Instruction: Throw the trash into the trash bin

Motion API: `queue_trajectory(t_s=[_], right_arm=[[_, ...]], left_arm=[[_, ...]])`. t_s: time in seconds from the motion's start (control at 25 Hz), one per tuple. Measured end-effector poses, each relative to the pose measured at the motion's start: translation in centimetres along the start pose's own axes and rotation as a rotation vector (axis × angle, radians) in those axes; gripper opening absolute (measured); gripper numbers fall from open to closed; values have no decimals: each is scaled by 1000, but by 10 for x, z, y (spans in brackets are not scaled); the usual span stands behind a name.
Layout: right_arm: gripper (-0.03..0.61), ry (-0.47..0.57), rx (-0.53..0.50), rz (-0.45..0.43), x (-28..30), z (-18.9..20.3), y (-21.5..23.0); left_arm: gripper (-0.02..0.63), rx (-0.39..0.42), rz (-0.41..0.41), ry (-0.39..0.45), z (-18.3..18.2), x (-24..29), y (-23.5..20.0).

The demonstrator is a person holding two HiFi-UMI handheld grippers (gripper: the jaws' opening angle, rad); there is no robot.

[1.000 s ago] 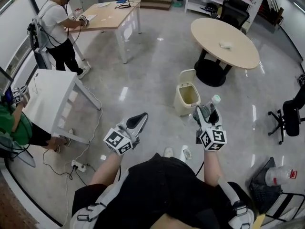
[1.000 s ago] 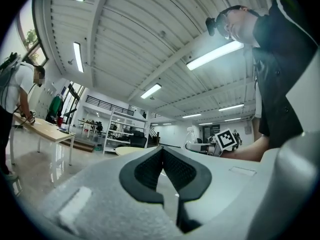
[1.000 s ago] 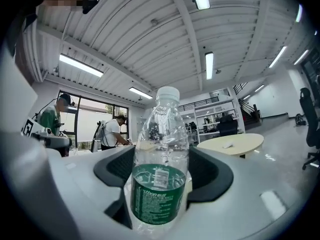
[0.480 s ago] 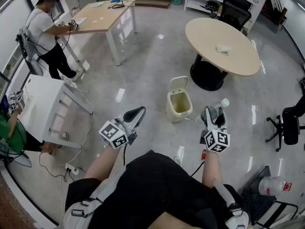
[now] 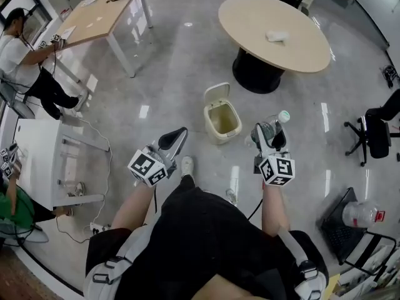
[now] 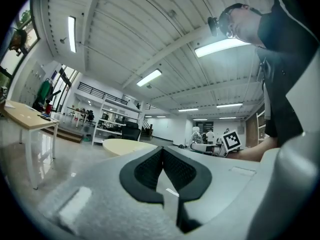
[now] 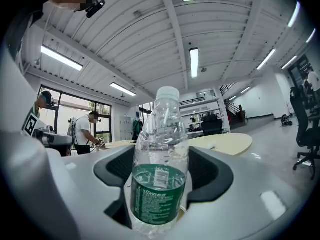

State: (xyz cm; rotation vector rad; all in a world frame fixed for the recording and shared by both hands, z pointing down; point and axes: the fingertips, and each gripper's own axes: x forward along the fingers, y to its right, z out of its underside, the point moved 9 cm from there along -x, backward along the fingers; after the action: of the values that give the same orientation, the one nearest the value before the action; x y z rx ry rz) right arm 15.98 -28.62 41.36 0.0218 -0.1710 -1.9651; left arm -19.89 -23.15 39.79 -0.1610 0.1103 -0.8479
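Right tongs [image 5: 270,134] first: they're pinching a clear plastic bottle [image 5: 274,126] by its green-labelled lower half. In the right gripper view the dark pads sit against both sides of the label, and the white cap stands up at the centre of the frame. From the head view the bottle shows right of centre, cap slanting toward the upper right.

Over to the left tongs [image 5: 179,137], and their pads are pressed together at the tips with nothing between them. The left gripper view shows just a thin V where the two ribbed faces meet.

Both tongs point level, away from the body. Both forearms reach up the frame from the bottom, the left forearm [image 5: 134,206] angled toward the upper right, the right forearm [image 5: 273,206] running almost straight up. The marker cubes face the camera.

The trash bin [image 5: 207,116] stands on the floor [image 5: 169,67] in the middle of the frame. Its lid [image 5: 217,92] is tipped back and its mouth is open. It sits between the two tongs but further up, the bottle just to its right and not over it.

Beyond, at upper right, is a round counter [image 5: 294,49].
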Motion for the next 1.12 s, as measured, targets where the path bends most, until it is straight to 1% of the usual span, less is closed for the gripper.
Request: queue_trajectory(t_s=[0.12,0.32,0.48,0.6,0.72,0.88,1.0,1.12], right_arm=[[331,0,-16,4,27,-6,-14],[331,33,-47,-16,91,-30,-30],[331,40,-56,-8,125,-36,-35],[331,21,-77,9,145,-30,-37],[331,-7,-69,30,161,-18,-37],[331,-73,-38,50,176,5,-25],[331,-130,-13,57,188,28,-15],[331,-199,1,47,203,55,-9]], left_arm=[[2,13,50,8,-3,26,-26],[2,49,144,43,-19,85,-81],[2,39,195,57,-26,116,-110],[2,28,229,35,-22,130,-132],[2,-6,231,9,-15,138,-155],[2,-53,202,-53,2,156,-171],[2,-94,189,-110,23,167,-177],[2,-122,170,-170,47,176,-183]])
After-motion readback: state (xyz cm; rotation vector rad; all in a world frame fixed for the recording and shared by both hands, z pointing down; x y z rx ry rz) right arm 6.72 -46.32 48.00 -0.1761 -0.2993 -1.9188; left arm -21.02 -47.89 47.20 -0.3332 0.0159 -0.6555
